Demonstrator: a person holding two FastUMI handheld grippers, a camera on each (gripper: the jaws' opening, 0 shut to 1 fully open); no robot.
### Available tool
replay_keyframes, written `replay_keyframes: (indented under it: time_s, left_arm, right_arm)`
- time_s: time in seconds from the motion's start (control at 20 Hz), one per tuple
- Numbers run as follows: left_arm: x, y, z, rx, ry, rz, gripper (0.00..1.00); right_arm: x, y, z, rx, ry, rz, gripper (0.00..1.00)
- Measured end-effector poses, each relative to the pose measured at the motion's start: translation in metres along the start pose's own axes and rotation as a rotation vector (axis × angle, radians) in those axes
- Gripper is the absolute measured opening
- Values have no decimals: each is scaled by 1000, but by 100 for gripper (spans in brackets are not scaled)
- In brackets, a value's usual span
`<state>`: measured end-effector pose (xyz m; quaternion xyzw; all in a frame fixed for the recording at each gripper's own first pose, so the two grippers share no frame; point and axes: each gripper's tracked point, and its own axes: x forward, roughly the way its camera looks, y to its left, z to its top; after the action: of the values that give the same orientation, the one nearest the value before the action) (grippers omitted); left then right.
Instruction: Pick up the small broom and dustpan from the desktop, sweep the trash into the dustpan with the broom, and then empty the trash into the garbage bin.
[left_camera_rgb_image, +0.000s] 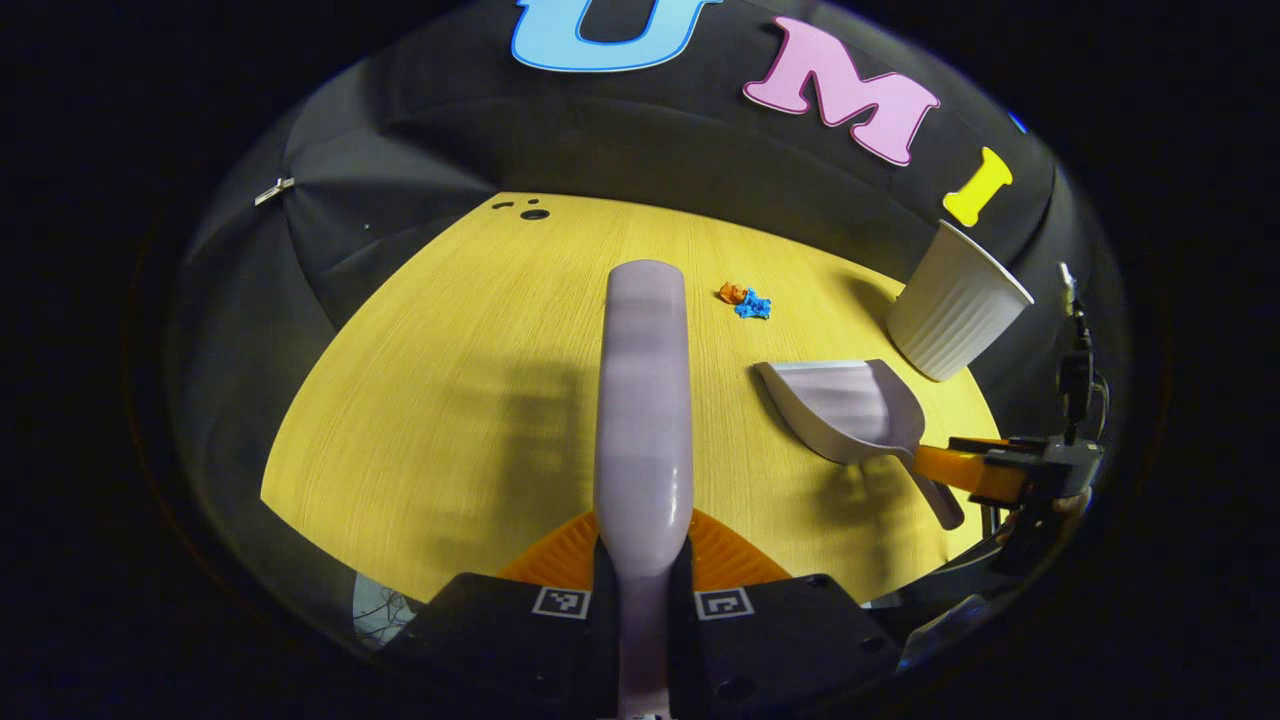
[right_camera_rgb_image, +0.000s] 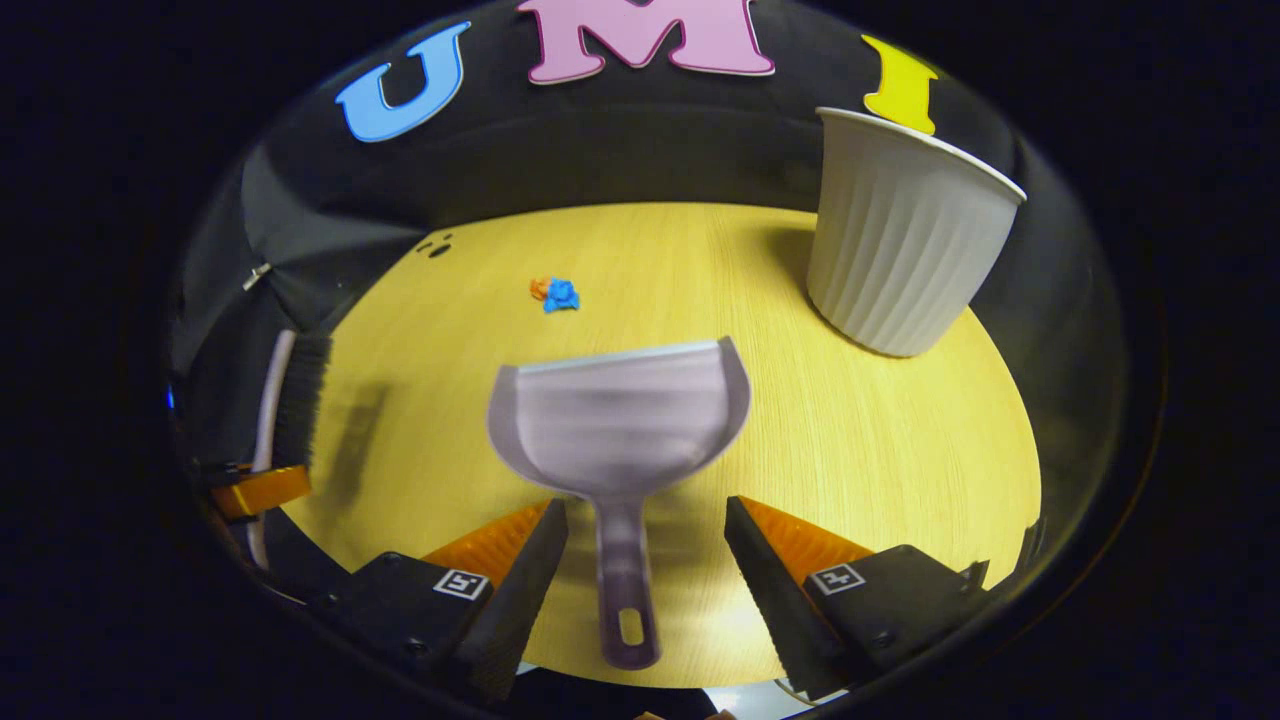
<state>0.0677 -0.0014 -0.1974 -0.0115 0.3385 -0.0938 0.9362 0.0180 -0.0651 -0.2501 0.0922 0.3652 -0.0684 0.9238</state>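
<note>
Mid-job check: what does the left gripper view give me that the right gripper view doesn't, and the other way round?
Left gripper view: the broom seen from its back, clamped between the fingers of the left gripper, and the right gripper seen side-on beside the handle of the dustpan.
Right gripper view: the bristles of the broom, and the dustpan handle lying untouched between the right gripper's open fingers.
Both: dustpan, orange and blue trash, bin, table.

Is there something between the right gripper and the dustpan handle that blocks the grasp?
Nothing visible does. The right gripper is open, and the dustpan handle already lies between its fingers on the bare desktop.
</note>
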Motion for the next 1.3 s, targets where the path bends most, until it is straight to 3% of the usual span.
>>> replay_keyframes:
  time_s: [0.25, 0.3, 0.35, 0.55, 0.7, 0.85, 1.1, 1.15, 1.25, 1.3]
  left_arm:
    - [0, 8, -9, 5, 34, 40, 24]
    - [2, 9, -10, 4, 44, 47, 24]
    - [4, 9, -10, -1, 53, 50, 23]
    - [18, 7, 0, -18, 77, 60, 24]
    - [29, 3, 13, 4, 86, 60, 24]
    - [50, -4, 31, 48, 103, 49, 24]
    - [95, -19, 65, 124, 144, 3, 24]
    - [104, -20, 72, 137, 150, -1, 25]
    - [129, -21, 89, 168, 161, -2, 24]
    - [139, -21, 99, 187, 163, -1, 24]
  right_arm:
    - [32, 2, -22, -10, 89, -11, 100]
    - [38, 3, -23, -19, 102, -16, 93]
    - [43, 4, -25, -25, 120, -17, 100]
    - [55, 4, -22, -18, 168, -21, 97]
    - [56, -4, -16, -25, 170, -39, 82]
    - [57, -2, -17, -58, 184, -8, 44]
    - [52, -12, -18, -171, 207, 76, 38]
    - [51, -16, -21, -177, 214, 84, 33]
    - [50, -28, -18, -224, 210, 83, 41]
    - [50, -33, -16, -250, 209, 82, 36]
